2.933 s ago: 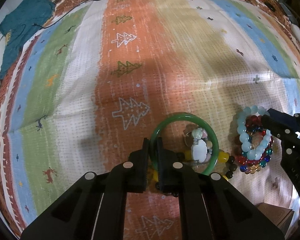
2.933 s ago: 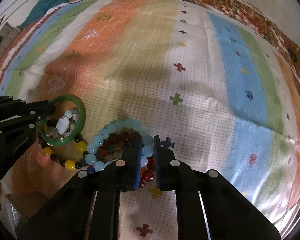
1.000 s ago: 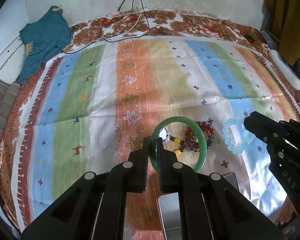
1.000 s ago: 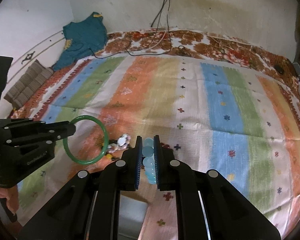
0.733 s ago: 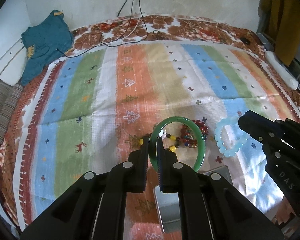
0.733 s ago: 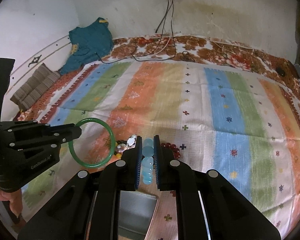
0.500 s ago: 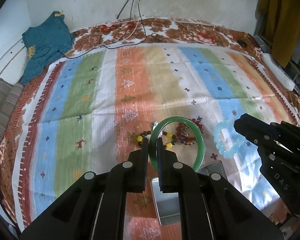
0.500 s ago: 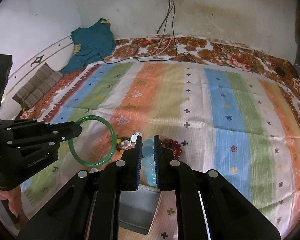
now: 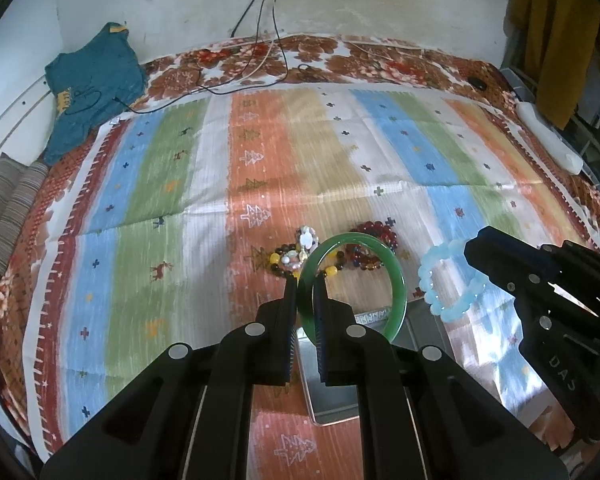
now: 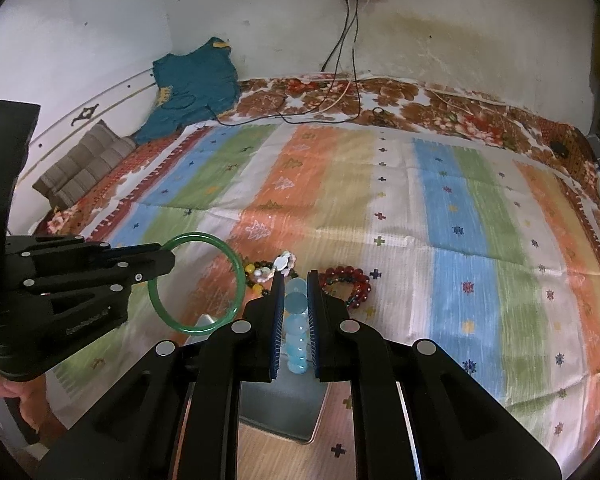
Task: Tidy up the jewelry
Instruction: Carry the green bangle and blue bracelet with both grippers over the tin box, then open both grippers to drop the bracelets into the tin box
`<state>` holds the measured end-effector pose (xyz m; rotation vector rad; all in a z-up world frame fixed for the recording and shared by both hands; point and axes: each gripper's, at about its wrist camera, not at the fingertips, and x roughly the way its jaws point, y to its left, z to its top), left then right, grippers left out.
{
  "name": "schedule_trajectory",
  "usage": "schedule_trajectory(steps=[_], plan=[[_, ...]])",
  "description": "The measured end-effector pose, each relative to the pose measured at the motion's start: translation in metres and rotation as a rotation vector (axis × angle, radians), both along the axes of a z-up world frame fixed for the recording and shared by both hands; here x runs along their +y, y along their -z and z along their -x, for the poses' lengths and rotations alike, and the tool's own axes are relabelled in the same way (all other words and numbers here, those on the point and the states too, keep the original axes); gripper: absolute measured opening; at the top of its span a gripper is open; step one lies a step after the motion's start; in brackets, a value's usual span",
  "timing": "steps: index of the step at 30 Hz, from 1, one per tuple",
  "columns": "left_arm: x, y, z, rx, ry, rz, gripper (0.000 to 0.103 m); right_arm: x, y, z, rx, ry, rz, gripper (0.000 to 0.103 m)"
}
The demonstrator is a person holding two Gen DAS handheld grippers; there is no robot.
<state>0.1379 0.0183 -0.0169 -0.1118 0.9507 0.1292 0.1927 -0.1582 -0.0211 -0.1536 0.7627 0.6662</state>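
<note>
Hovering over the striped bedspread (image 9: 180, 216), you have the metal tray (image 10: 284, 408) right below both tools, your left tool (image 9: 306, 280) clamping the green bangle (image 9: 396, 280) and your right tool (image 10: 296, 280) pinching the pale blue bead bracelet (image 10: 296, 328) directly above it.

Your left gripper (image 9: 303, 280) fingers cover near arc of green bangle (image 9: 396, 276). Metal tray (image 9: 332, 396) mostly hidden under both grippers; only 6 o'clock corner and strip of rim show. Right gripper (image 10: 296, 280) hides sides of pale blue bead bracelet (image 10: 294, 322). Bead pile (image 9: 292, 256) at 12 o'clock from bangle too small and blurred to separate strands. Striped blanket (image 9: 160, 240) motion-smeared. Your left hand (image 10: 4, 392) cut at 9 o'clock edge.
</note>
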Motion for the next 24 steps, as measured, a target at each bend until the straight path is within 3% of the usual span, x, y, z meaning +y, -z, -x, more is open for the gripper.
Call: schedule_trajectory(steps=[24], plan=[[-0.007,-0.001,0.035,-0.007,-0.001,0.013,0.008,-0.010,0.005,0.036,0.010,-0.019,0.005,0.012]])
